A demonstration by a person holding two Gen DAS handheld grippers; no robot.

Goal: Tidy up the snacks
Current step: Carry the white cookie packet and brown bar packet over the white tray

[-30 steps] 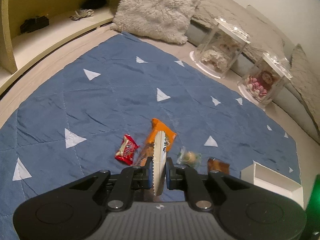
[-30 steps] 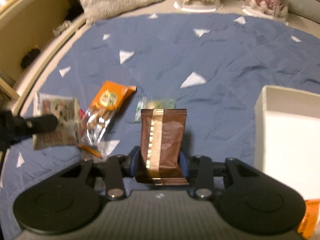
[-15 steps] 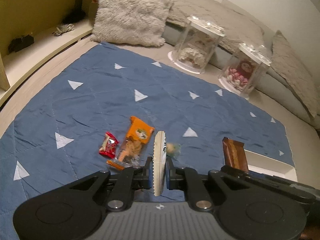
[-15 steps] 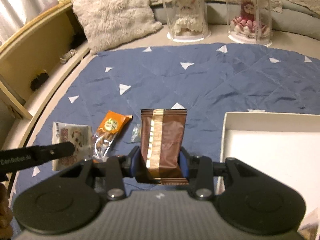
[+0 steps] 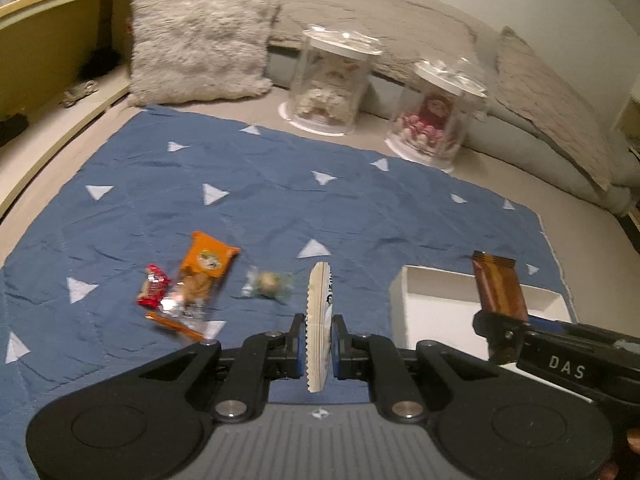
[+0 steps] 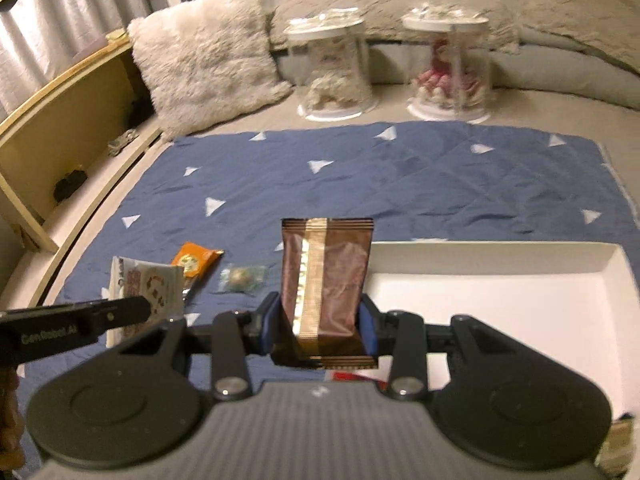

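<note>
My left gripper (image 5: 318, 346) is shut on a white cookie packet (image 5: 319, 320), held edge-on above the blue mat; the packet also shows in the right wrist view (image 6: 146, 292). My right gripper (image 6: 320, 330) is shut on a brown snack packet (image 6: 326, 280), held upright at the near left corner of the white box (image 6: 520, 292). That packet (image 5: 498, 288) and box (image 5: 436, 304) show at the right in the left wrist view. On the mat lie an orange packet (image 5: 206, 268), a red candy (image 5: 152, 290) and a clear-wrapped sweet (image 5: 268, 284).
The blue mat (image 5: 280, 196) with white triangles covers the floor. Two clear display jars (image 5: 332, 84) (image 5: 434, 120) and a fluffy pillow (image 5: 200, 36) stand at its far edge. A low wooden shelf (image 6: 60, 120) runs along the left.
Both grippers have risen and pulled back with their packets, so the view takes in more of the room. The right gripper has moved toward the white box.
</note>
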